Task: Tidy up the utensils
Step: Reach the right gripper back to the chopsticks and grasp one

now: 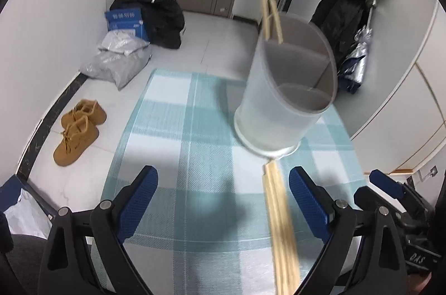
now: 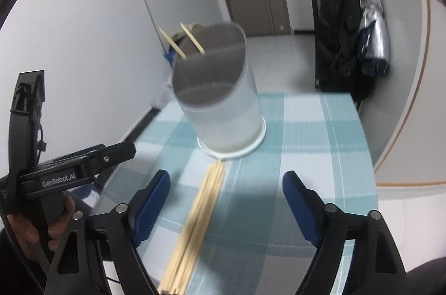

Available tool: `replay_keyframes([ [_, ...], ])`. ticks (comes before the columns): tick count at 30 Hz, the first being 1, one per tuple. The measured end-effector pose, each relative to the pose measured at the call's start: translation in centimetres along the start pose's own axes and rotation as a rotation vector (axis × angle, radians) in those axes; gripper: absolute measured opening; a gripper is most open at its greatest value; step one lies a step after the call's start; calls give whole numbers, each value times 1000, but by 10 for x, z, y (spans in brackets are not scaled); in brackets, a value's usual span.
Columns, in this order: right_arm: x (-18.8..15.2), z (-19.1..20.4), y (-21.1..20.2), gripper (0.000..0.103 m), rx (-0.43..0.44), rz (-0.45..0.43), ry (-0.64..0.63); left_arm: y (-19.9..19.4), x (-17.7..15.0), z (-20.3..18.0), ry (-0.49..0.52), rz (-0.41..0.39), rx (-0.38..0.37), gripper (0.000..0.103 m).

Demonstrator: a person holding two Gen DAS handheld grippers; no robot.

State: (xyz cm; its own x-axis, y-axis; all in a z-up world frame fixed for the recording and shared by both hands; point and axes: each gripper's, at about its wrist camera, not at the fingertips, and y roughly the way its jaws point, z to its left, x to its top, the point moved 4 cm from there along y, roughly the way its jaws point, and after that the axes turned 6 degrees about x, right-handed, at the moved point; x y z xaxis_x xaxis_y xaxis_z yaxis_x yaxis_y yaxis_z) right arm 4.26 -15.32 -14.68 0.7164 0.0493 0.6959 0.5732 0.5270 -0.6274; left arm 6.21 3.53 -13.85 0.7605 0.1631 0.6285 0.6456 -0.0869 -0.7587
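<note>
Both tongs stand wide apart and hold nothing. Left gripper [image 1: 223,200] hangs over the checked cloth with its blue pads [image 1: 138,200] spread; the bundle of chopsticks [image 1: 281,228] runs along the inside of its right pad, not pinched. Right gripper [image 2: 225,205] is likewise spread, and the same bundle [image 2: 195,225] lies loose on the cloth between its fingers, nearer the left one, touching neither pad as far as can be seen.

These sticks are pale, bare wood, thin and squared, lying side by side in a tight flat row. Their far ends point at the foot of the holder [image 1: 284,89] and stop just short of its white base rim.

That holder is a tall frosted grey tub with a white ring at the bottom, standing upright on the blue-and-white tablecloth [image 1: 172,128]. Inner walls split it into compartments. Two more chopsticks [image 1: 270,16] stand in the far-left compartment, leaning left and poking above the rim.

A hand [image 2: 39,228] grips the left tool's handle at the near left of the right view.
</note>
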Motion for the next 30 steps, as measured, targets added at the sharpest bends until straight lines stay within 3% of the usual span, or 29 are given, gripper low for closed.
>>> replay_keyframes([
  [12, -13, -5, 69, 50, -27, 250, -2, 31, 8, 24, -106, 70, 71, 92],
  [14, -15, -6, 77, 47, -38, 273, 4, 31, 10, 26, -115, 72, 86, 92],
  [16, -17, -4, 83, 38, -44, 297, -4, 35, 10, 29, -126, 83, 83, 92],
  [20, -21, 4, 88, 34, -107, 323, -56, 38, 13, 31, -141, 111, 55, 92],
  [22, -21, 11, 90, 22, -120, 332, -99, 37, 14, 33, -149, 108, 50, 92],
  [26, -23, 21, 93, 22, -148, 346, -147, 39, 16, 36, -180, 116, 44, 92],
  [30, -22, 22, 91, 22, -120, 340, -97, 39, 18, 44, -215, 119, 44, 92],
])
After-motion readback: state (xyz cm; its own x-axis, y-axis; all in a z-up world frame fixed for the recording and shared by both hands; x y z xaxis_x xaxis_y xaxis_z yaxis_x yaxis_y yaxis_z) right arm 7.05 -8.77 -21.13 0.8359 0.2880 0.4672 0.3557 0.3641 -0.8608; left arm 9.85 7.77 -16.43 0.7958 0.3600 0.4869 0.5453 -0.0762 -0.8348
